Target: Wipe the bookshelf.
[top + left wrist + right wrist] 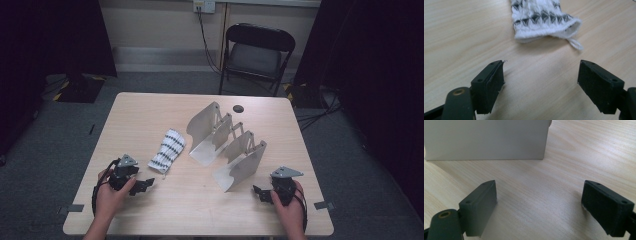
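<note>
Grey metal rack (227, 145) mid-table, its slots holding nothing; patterned sock (167, 150) just left of it. Left gripper (142, 186) and right gripper (261, 192), near front edge, both wide, holding nothing.

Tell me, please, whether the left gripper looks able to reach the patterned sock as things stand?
Probably yes: the left gripper faces the sock with jaws open, and bare table lies between them.

Wooden table (150, 115), patterned sock (167, 150), grey folding rack (227, 145)
</note>
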Demonstrator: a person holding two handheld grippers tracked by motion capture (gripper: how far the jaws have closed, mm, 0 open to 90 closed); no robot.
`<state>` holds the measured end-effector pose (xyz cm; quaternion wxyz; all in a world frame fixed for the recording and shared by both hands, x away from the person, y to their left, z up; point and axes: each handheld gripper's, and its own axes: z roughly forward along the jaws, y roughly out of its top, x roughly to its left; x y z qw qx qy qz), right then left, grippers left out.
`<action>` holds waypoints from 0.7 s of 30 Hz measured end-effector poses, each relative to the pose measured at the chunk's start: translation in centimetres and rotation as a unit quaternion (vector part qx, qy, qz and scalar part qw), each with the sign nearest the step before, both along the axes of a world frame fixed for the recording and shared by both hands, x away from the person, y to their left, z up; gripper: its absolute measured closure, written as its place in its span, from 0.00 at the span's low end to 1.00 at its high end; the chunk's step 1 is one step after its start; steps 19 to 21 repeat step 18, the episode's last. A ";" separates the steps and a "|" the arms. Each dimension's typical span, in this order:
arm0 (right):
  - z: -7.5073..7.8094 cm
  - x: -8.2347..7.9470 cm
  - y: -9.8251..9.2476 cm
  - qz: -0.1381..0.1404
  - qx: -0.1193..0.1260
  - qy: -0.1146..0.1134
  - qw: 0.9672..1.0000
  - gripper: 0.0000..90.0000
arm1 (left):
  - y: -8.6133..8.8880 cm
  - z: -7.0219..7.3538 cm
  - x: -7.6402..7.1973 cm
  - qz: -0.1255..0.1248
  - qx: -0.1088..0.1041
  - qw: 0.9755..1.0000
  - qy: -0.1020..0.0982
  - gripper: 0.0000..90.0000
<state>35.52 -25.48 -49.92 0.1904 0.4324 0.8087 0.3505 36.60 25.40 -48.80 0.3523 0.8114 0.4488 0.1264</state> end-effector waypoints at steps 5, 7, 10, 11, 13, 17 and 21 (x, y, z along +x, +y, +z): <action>0.0 0.0 0.0 0.000 0.000 0.000 1.000 0.14 | 0.1 -0.2 -0.3 0.000 0.001 1.000 -0.002 0.23; 0.0 0.0 0.0 0.000 0.000 0.000 1.000 0.14 | 0.2 -0.2 -0.4 -0.003 0.006 1.000 -0.003 0.23; 0.0 0.0 0.0 0.000 0.000 0.000 1.000 0.14 | 0.3 -0.2 -0.5 -0.002 0.007 1.000 -0.005 0.23; 0.0 0.0 0.0 0.000 0.000 0.000 1.000 0.14 | 0.3 -0.2 -0.5 -0.001 0.006 1.000 -0.005 0.23; 0.0 0.0 0.0 0.000 0.000 0.000 1.000 0.14 | 0.4 -0.3 -0.5 -0.002 0.005 1.000 -0.007 0.23; 0.0 0.0 0.0 0.000 0.000 0.000 1.000 0.14 | 0.4 -0.3 -0.5 -0.002 0.007 1.000 -0.009 0.23; 0.0 0.0 0.0 0.000 0.000 0.000 1.000 0.14 | 0.4 -0.3 -0.5 -0.001 0.006 1.000 -0.010 0.23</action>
